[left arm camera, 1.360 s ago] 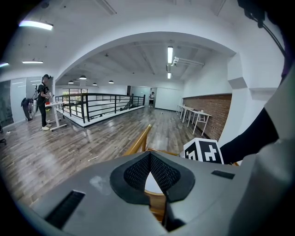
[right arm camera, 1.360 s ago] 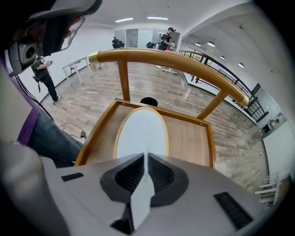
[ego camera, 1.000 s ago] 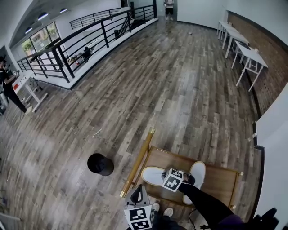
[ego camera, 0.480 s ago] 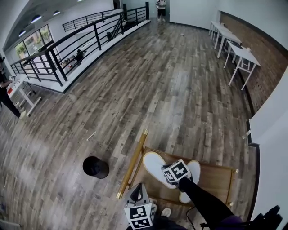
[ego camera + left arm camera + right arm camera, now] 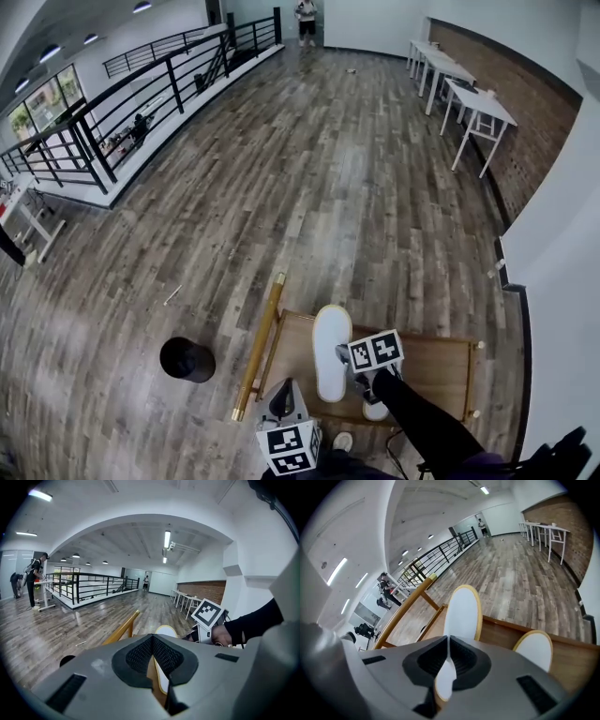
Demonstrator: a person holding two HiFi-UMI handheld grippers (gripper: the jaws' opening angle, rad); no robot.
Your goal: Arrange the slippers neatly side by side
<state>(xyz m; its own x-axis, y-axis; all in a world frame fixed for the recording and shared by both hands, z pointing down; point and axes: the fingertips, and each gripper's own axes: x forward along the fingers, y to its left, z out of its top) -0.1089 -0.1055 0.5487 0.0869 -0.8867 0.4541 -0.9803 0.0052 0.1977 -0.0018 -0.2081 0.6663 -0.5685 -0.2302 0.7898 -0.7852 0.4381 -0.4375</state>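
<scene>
Large open indoor hall, loft-style workspace: wood-plank floor [image 5: 356, 169], black railing [image 5: 122, 122] along a mezzanine edge, white tables [image 5: 469, 98] by a brick wall [image 5: 530, 103], ceiling strip lights [image 5: 167, 539].

Slipper [image 5: 332, 352] on platform [image 5: 441, 366] (bin [image 5: 187, 359] leftward)

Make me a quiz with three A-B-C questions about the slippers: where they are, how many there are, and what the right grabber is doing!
1. Where are the white, tan-rimmed slippers?
A. on the low wooden tray
B. on a white table
C. on the bare floor
2. How many slippers are there?
A. one
B. two
C. four
3. What is the right gripper doing?
A. jaws wide apart
B. jaws shut on a slipper
C. jaws shut on a black cup

Answers:
1 A: both show inside the tray's rim.
2 B: there is the held slipper and the second slipper.
3 B: its jaws pinch the held slipper's edge.
</scene>
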